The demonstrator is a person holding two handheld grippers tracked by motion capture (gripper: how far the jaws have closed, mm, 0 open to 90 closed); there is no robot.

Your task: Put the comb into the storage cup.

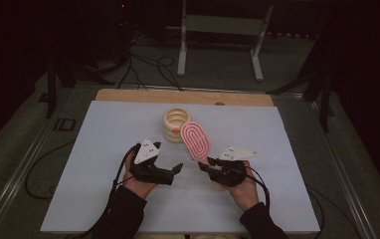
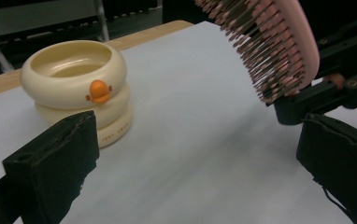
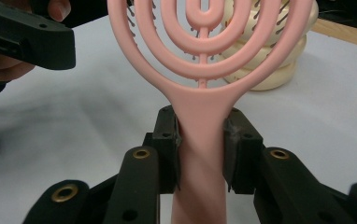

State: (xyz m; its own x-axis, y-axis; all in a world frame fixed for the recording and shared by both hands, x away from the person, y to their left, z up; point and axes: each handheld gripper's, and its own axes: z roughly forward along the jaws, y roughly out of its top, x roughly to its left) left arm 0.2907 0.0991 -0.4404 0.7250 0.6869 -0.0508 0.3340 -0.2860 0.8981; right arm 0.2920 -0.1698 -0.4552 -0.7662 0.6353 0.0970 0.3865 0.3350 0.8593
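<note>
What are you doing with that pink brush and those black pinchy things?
A person sits at a table with a white sheet, holding tongs in each hand. The right tongs are clamped on the handle of a pink hairbrush, holding it up off the table. The left tongs are open and empty. Behind the brush stands a cream duck-faced container, untouched.

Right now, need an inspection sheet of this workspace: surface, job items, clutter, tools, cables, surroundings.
Surface: white sheet over a wooden table, its far edge bare.
Job's things: pink hairbrush held off the sheet, bristles toward the left tool; cream ringed container with an orange duck-bill mark, upright behind it.
Clutter: nothing seen.
Tools: right tool shut on the brush handle; left tool open, holding nothing.
Cables: one trails from each tool; more lie on the floor beyond the table.
Surroundings: dark room, white metal stand behind.
</note>
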